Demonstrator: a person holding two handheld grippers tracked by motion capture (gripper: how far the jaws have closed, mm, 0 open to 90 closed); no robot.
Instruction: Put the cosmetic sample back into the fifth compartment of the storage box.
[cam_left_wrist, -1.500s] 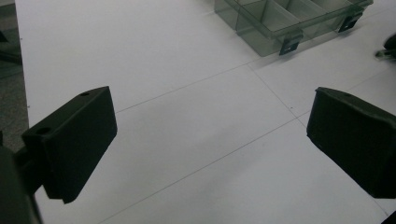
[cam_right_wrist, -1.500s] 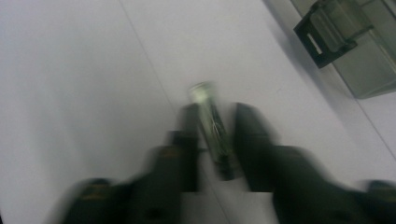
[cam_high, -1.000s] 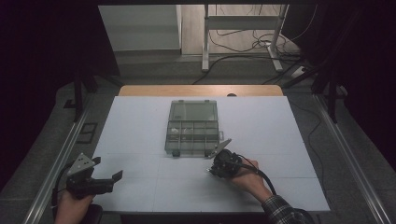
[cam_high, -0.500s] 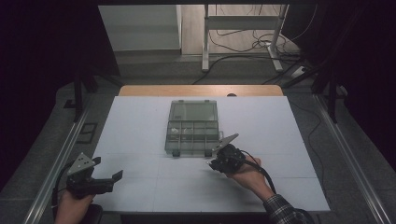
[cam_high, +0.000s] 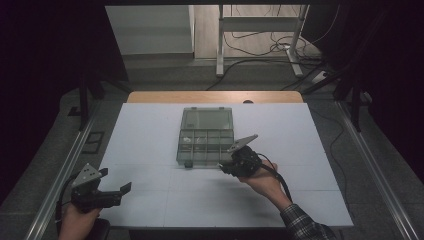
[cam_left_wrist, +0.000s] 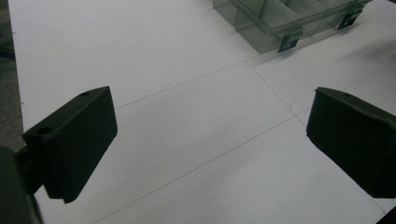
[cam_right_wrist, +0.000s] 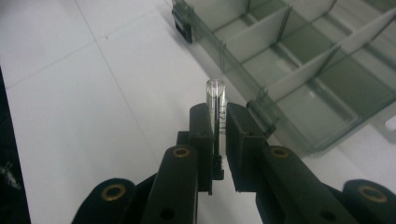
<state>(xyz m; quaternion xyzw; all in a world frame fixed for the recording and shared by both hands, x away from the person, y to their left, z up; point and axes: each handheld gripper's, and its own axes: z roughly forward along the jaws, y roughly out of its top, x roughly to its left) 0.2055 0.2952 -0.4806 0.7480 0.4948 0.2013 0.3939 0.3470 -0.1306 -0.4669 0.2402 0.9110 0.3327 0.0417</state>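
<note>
Jaws clamped on glass tube (cam_right_wrist: 216, 108)

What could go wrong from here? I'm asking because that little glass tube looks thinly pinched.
1. The right tongs pinch the clear tube only along its lower part, with the rounded top sticking out; smooth glass might slip or tilt.
2. The organizer box has narrow compartments with thin dividers; the tube could land on a divider or in the wrong cell.
3. The left tongs hang open, away from the box, so nothing steadies it if nudged.
</note>
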